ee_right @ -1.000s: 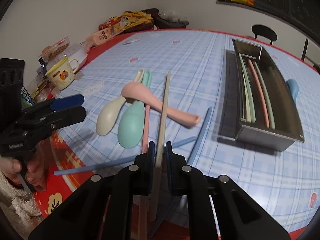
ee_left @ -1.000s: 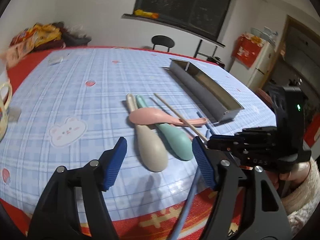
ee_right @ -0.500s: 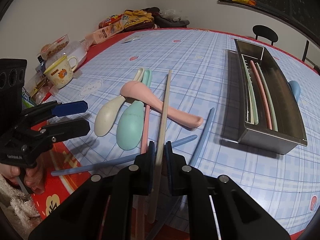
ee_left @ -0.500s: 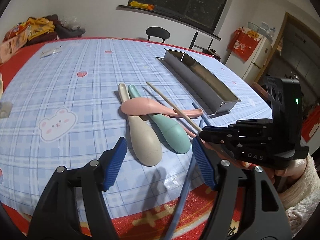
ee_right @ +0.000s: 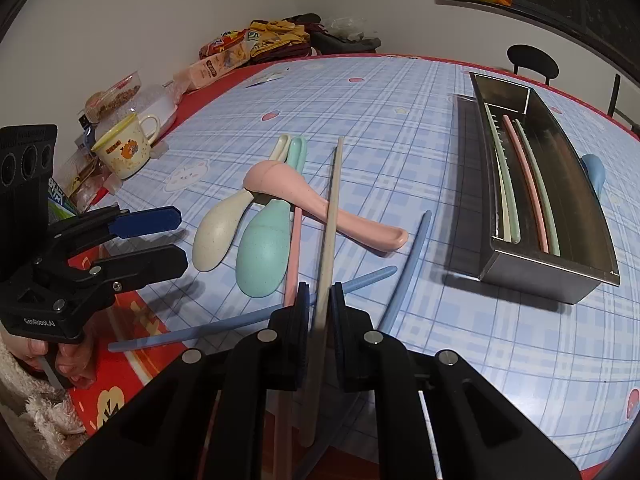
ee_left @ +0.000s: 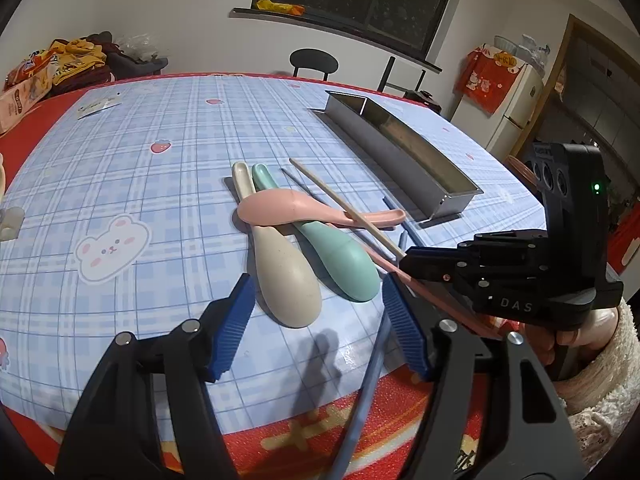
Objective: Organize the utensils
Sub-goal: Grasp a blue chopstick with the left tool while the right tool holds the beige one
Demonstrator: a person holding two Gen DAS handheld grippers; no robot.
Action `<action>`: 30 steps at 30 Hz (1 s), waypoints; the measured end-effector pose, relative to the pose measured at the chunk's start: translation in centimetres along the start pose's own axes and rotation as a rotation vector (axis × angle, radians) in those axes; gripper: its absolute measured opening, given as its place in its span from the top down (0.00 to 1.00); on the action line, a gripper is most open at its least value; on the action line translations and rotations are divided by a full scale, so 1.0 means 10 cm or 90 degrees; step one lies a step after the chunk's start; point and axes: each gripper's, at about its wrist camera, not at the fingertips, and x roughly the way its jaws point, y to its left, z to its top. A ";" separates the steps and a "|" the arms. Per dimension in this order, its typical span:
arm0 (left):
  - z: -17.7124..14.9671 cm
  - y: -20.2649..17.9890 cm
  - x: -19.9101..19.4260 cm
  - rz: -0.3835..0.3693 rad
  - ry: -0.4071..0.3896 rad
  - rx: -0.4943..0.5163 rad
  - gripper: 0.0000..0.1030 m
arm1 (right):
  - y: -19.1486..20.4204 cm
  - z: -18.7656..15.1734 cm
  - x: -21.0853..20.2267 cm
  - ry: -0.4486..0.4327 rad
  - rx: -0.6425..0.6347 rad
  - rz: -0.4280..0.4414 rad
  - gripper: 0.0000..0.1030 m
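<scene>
My right gripper [ee_right: 319, 304] is shut on a beige chopstick [ee_right: 333, 208] and holds it lifted over the spoon pile; it shows in the left wrist view [ee_left: 412, 262]. A pink spoon [ee_right: 316, 204] lies across a beige spoon [ee_right: 218, 236] and a teal spoon [ee_right: 264, 248]. A pink chopstick [ee_right: 295, 252] and two blue chopsticks [ee_right: 412, 256] lie beside them. My left gripper [ee_left: 316, 320] is open and empty above the table's near edge, just short of the beige spoon [ee_left: 280, 268] and teal spoon [ee_left: 340, 252].
A steel tray [ee_right: 592, 264] at the right holds beige, pink and green chopsticks; a blue spoon [ee_right: 594, 172] lies behind it. A yellow-rimmed mug [ee_right: 124, 148], snack packs [ee_right: 224, 56] and containers crowd the left edge. A black chair [ee_left: 314, 62] stands beyond the table.
The beige chopstick's far end has risen off the pile in my right gripper. My left gripper has drifted a little; it stays open.
</scene>
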 end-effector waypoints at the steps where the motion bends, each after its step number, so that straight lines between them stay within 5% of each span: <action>1: 0.00 0.00 0.00 -0.001 0.001 0.001 0.37 | 0.00 0.00 0.00 0.000 0.001 0.001 0.89; 30: 0.01 -0.10 0.06 0.003 0.032 0.042 0.47 | -0.16 -0.01 -0.10 -0.035 0.054 0.050 0.93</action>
